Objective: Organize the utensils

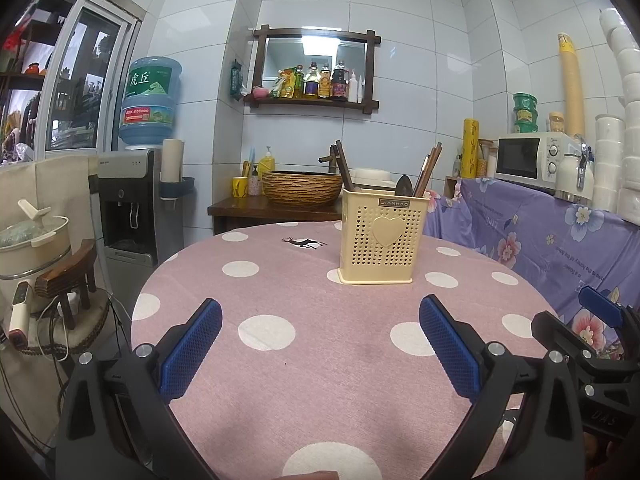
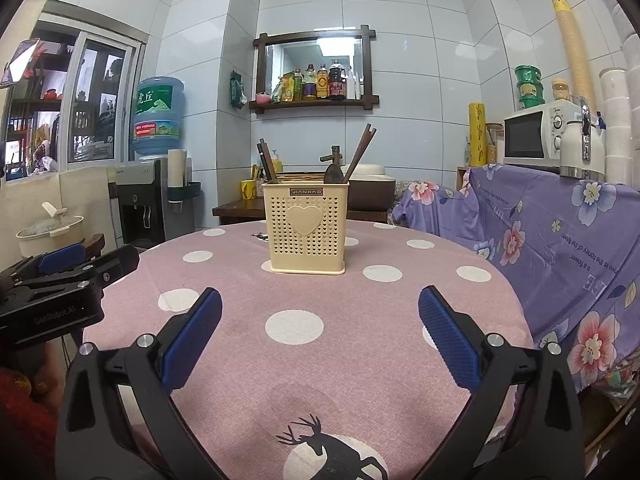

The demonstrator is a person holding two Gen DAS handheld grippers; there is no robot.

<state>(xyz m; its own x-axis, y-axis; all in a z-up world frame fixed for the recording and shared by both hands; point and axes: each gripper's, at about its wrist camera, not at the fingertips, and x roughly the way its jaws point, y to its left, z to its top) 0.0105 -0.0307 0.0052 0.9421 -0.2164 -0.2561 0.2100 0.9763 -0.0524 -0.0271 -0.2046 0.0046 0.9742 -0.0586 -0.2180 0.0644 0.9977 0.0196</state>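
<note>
Perforated plastic holder (image 2: 306,232), matt woven tablecloth (image 2: 360,360), glossy wall tiles (image 2: 400,0).

Bare table (image 2: 360,360) lies open ahead; only the utensil holder (image 2: 306,230) stands in the way.

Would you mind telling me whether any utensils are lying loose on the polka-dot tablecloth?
No, the tablecloth shows no loose utensils; the chopsticks and spoon stand inside the cream holder.

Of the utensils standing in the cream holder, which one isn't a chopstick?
The dark spoon, right of centre in the cream perforated plastic holder: it shows a broad rounded end, unlike the thin brown wooden chopsticks.
</note>
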